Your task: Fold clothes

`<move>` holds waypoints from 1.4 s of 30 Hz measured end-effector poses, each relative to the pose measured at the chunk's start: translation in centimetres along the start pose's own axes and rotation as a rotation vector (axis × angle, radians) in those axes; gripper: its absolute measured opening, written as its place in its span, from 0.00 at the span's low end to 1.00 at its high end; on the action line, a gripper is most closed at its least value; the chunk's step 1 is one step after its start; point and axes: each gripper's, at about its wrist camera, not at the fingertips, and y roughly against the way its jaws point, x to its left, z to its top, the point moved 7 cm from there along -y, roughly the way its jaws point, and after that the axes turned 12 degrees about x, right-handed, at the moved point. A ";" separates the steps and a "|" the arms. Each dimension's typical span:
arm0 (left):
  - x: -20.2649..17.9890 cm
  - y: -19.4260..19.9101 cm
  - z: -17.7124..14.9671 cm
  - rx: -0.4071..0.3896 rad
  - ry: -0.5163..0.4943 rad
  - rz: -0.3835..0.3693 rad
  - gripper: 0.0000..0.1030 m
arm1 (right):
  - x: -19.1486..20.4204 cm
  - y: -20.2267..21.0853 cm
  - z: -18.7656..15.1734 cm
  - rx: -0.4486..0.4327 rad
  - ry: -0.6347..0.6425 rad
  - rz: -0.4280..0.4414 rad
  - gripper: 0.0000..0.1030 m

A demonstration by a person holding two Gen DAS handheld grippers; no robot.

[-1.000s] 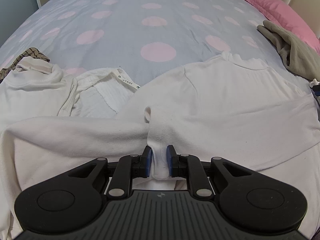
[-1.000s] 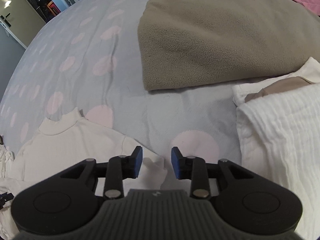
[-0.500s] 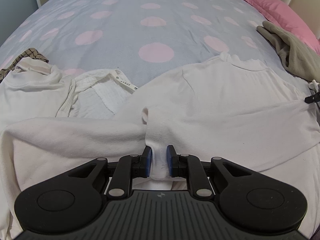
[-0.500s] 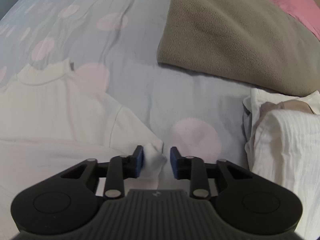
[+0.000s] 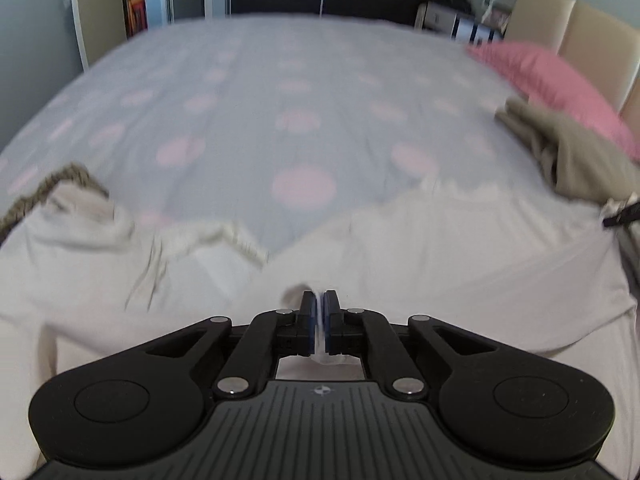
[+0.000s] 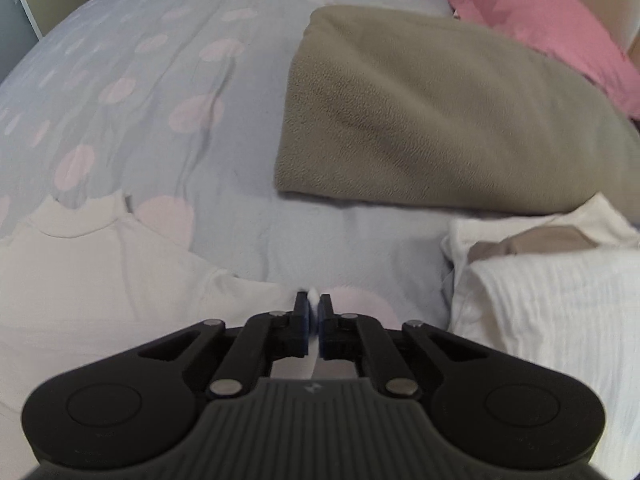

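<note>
Both my claws have closed since a second ago: the right one, then open over the shirt's edge, now pinches it, and the left one has tightened on its fold and lifted, so its view has tipped up toward the far wall and blurred.

I work over a bed [image 5: 280,92] covered in grey sheet with pink dots. The white shirt [image 5: 460,248] lies spread across its near side, collar toward the middle of the bed. A tan fleece [image 6: 440,112] lies folded beyond the shirt on the right, touching a pink pillow [image 6: 552,20] behind it. Just right of my right claw sits a stack of folded white clothes [image 6: 560,300] with a tan piece tucked in it. Left of the shirt, in the left view, other pale clothes [image 5: 80,224] lie crumpled, a brown checked edge beside them.

My left claw [image 5: 320,312] grips a bunched fold of the shirt, white cloth pinched between the blue pads. My right claw [image 6: 314,312] clamps the shirt's right edge, a sliver of white showing at the tips.
</note>
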 end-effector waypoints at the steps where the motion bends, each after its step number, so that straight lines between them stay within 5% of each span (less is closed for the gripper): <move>1: -0.1 -0.4 0.0 0.026 -0.002 0.003 0.02 | 0.0 -0.5 -0.1 0.008 -0.004 -0.005 0.04; 6: 0.2 -3.5 -1.7 0.169 0.004 0.030 0.03 | -1.1 -2.1 -0.7 0.028 -0.084 0.010 0.08; 8: 0.5 -4.2 -2.4 0.200 0.004 0.043 0.06 | -1.8 -1.6 -0.7 0.000 -0.097 -0.008 0.20; 12: 1.4 -3.7 -2.3 0.163 0.029 0.053 0.24 | -2.8 0.2 -0.5 -0.050 -0.122 0.015 0.27; 19: 1.8 -3.8 -1.6 0.113 0.063 0.013 0.35 | -2.0 0.8 -2.6 0.018 -0.116 0.135 0.34; 27: 2.0 -4.9 -1.0 0.098 0.111 -0.014 0.37 | 0.7 0.5 -7.2 0.163 0.031 0.223 0.40; 29: 1.9 -5.1 -0.9 0.093 0.112 -0.014 0.36 | 0.9 0.5 -8.4 0.189 0.052 0.233 0.40; 32: 1.5 -5.1 -0.6 0.087 0.094 -0.004 0.14 | 0.8 0.9 -9.4 0.203 0.071 0.234 0.40; 37: 1.2 -4.5 -0.2 0.071 0.085 0.003 0.02 | 0.9 0.8 -11.2 0.239 0.091 0.274 0.39; 39: 1.0 -4.3 -0.2 0.068 0.080 0.011 0.02 | 0.9 0.4 -11.5 0.248 0.100 0.258 0.14; 42: 1.0 -3.3 0.2 0.027 0.088 0.027 0.01 | 0.6 1.0 -11.7 0.234 0.118 0.228 0.09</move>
